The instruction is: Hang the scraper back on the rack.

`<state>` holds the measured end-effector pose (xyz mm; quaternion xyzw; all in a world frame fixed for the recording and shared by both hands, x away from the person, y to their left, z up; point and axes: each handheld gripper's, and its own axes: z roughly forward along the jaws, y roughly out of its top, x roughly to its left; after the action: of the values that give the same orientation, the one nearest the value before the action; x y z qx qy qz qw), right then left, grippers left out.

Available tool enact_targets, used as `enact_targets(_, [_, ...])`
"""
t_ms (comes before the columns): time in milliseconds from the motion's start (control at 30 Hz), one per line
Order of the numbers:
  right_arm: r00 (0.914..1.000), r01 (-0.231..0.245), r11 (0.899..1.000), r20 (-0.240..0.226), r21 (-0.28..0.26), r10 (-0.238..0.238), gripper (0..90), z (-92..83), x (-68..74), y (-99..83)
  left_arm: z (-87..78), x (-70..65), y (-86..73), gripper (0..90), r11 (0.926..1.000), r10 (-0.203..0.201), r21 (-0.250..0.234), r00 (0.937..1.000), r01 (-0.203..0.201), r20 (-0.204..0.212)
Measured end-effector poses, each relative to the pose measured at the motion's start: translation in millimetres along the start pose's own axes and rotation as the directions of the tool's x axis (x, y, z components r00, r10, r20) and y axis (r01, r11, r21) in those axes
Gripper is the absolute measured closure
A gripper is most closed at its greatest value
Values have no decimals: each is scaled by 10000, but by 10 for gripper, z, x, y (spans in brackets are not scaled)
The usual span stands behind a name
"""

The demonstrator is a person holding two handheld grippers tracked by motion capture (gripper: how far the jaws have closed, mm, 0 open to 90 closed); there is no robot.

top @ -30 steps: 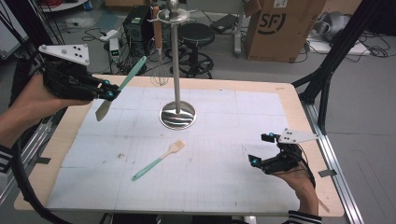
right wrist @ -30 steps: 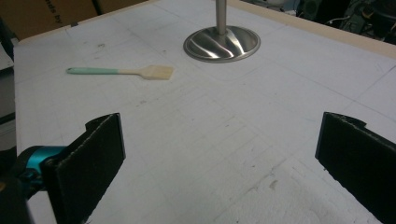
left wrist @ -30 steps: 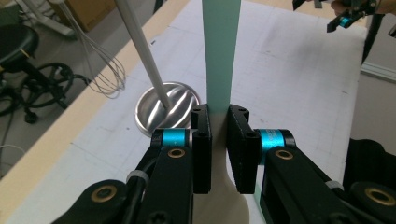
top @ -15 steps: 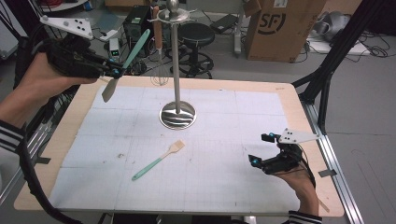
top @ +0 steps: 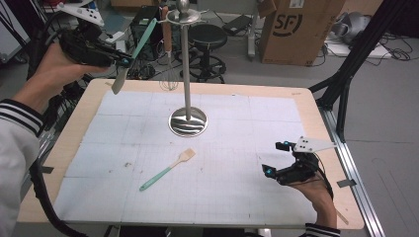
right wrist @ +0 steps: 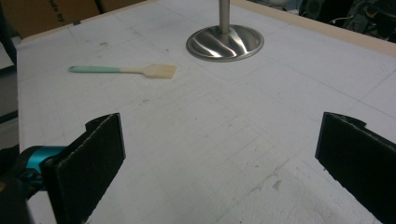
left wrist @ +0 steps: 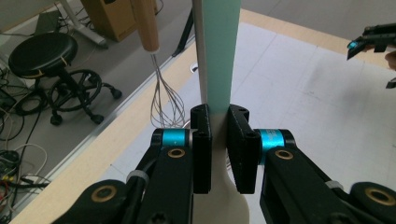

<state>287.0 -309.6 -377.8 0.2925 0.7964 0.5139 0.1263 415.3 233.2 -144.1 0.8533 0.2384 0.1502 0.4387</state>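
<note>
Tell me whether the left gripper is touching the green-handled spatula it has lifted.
Touching. In the left gripper view the left gripper has both jaws pressed against the spatula where the green handle meets the pale blade.

Obstacles: polished steel utensil stand (top: 187, 64) – round base (top: 188, 121) mid-mat, thin pole rising to a hook crown; wire whisk with wooden handle (top: 168, 59) hangs off the crown just left of the pole. Mint-handled spatula held in the left gripper (top: 124, 61) sits close beside that whisk, narrow gap between. On the white gridded mat (top: 237, 197), a small wooden spatula with mint handle (top: 167, 170) lies front-left of the base. Mat right of the pole open, right gripper (top: 276, 159) resting at its front-right edge
</note>
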Motion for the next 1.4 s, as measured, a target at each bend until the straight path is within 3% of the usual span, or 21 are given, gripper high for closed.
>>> enact_targets(800, [10000, -30, 10000, -13, -61, 30, 1, -8, -17, -2, 180, 111, 15, 806, 9998, -60, 194, 10000, 60, -16])
enact_targets(1400, [10000, -15, 9999, -22, -120, 15, 1, 1, -26, 1, 533, 79, 91, 807, 9986, -188, 490, 9997, 181, 141])
